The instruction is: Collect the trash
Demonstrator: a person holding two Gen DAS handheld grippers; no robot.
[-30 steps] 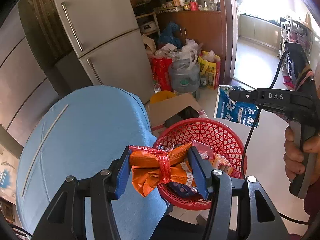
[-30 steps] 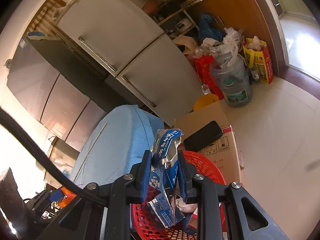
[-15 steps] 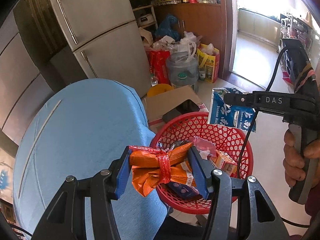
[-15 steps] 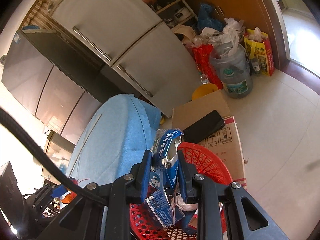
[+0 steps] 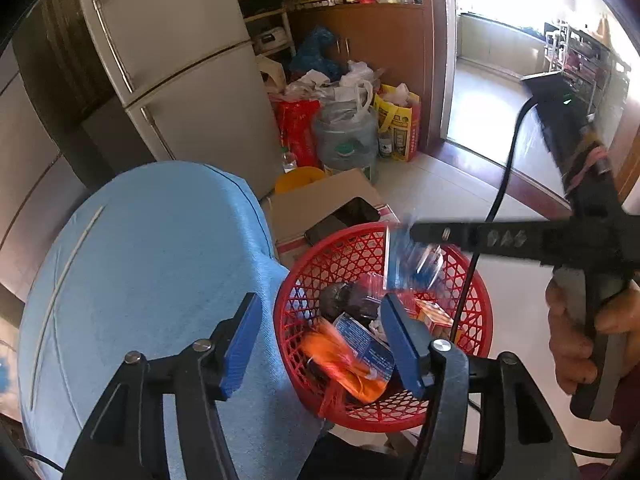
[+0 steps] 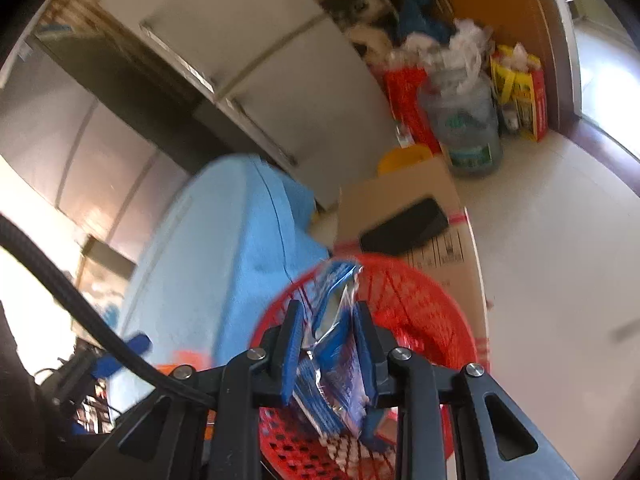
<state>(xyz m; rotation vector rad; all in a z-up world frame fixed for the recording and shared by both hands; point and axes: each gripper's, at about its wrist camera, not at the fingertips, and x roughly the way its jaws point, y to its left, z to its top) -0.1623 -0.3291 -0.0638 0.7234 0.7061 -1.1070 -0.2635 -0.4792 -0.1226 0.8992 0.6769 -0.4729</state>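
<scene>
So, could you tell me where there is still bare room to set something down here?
The blue cushion left of the red basket is bare, as is the tiled floor toward the doorway. The basket is packed with wrappers; the cardboard box holds a phone.

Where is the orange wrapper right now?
In the left wrist view, the orange wrapper is inside the red basket, near its front, beside a small blue packet. The open left claw is just above it.
</scene>
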